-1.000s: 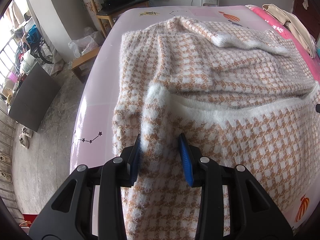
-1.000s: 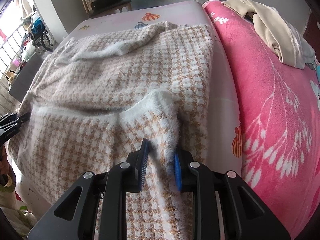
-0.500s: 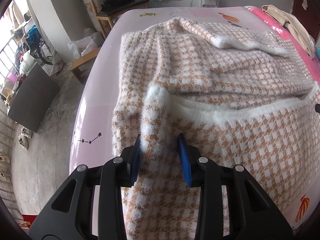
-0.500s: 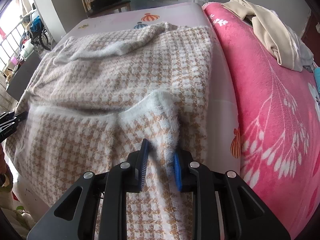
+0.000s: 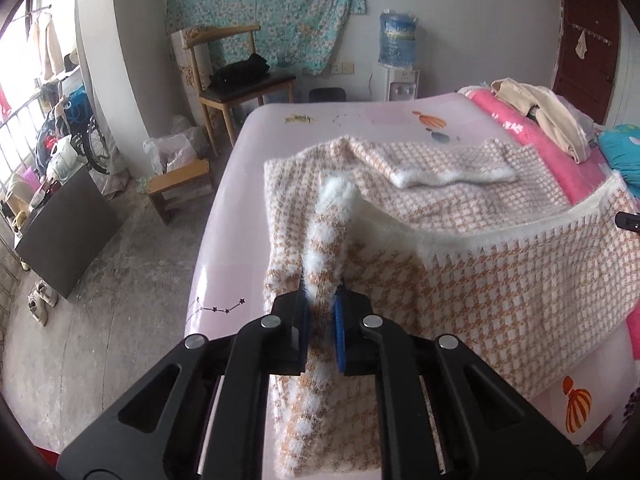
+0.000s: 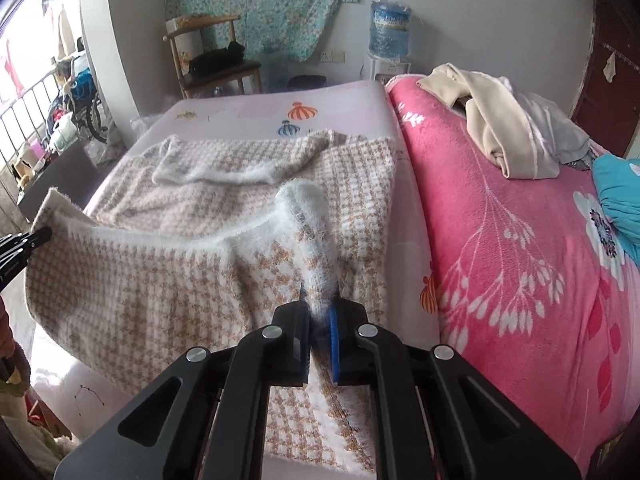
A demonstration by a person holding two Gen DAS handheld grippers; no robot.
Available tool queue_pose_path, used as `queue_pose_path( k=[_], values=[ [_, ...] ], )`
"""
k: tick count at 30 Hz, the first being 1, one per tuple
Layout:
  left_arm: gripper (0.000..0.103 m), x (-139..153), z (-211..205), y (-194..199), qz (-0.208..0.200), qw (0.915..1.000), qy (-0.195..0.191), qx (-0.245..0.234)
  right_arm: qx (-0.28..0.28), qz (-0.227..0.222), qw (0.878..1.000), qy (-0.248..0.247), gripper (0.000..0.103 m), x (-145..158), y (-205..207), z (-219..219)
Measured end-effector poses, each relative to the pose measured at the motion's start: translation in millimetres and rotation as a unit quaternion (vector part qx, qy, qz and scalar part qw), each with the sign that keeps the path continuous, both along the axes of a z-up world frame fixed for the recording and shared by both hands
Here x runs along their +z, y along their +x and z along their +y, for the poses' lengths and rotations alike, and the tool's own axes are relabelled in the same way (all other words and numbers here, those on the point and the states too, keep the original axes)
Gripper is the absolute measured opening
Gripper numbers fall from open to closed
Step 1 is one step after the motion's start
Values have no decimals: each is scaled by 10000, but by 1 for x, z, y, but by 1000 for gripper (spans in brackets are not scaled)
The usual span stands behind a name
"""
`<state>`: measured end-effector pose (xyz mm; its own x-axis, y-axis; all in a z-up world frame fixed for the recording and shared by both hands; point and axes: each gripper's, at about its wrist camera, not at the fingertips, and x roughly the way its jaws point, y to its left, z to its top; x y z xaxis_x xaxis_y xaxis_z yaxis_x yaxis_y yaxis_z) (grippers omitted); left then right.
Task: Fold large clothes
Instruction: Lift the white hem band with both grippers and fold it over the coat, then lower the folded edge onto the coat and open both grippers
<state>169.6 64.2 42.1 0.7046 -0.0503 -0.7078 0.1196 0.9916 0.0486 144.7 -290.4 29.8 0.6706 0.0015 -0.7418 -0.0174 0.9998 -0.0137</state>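
The left gripper [image 5: 320,312] is pinched tight on the near-left corner of the sweater [image 5: 500,256], its jaws having just closed with the fuzzy hem between the blue pads. The right gripper [image 6: 318,312] is clamped the same way on the near-right corner, its jaws also just closed on the white trim. Both corners are raised off the bed [image 5: 240,208], so the near edge of the orange-and-white checked knit hangs stretched between the two hands, sagging a little in the middle. The far part of the sweater lies flat on the pale pink sheet, with one sleeve [image 5: 452,168] already laid across the body near the far end. To the right of the garment a bright pink blanket [image 6: 520,240] covers the rest of the bed, with a beige garment [image 6: 500,128] heaped on it at the far side. Beyond the bed a wooden chair [image 5: 240,80] stands against the far wall

Judged from this, the fold is partly done: the sleeve is tucked in and the hem is gripped and lifted, but the lower half has not yet been carried over the upper half. What seems left is to bring the hem toward the far end, lay it down evenly and let go, perhaps with a further fold to follow
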Motion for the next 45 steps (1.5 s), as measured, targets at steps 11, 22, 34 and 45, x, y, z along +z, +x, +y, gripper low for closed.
queue_pose_path(
  k=[11,22,34,45],
  values=[
    [9,90,6,78,-825,9962,-163,-211,252,-1009,9945,111,7,83,92,-13],
    [16,-26,1,291,1099,9934,-315,26,78,640,9966,506,8,-35,287,-36],
    [26,-21,9,292,1003,9866,-1261,-246,216,203,9940,1051,47,-18,288,-38],
    [37,-64,16,315,1499,9790,-1262,556,-948,896,9869,948,40,-66,319,-66]
  ],
)
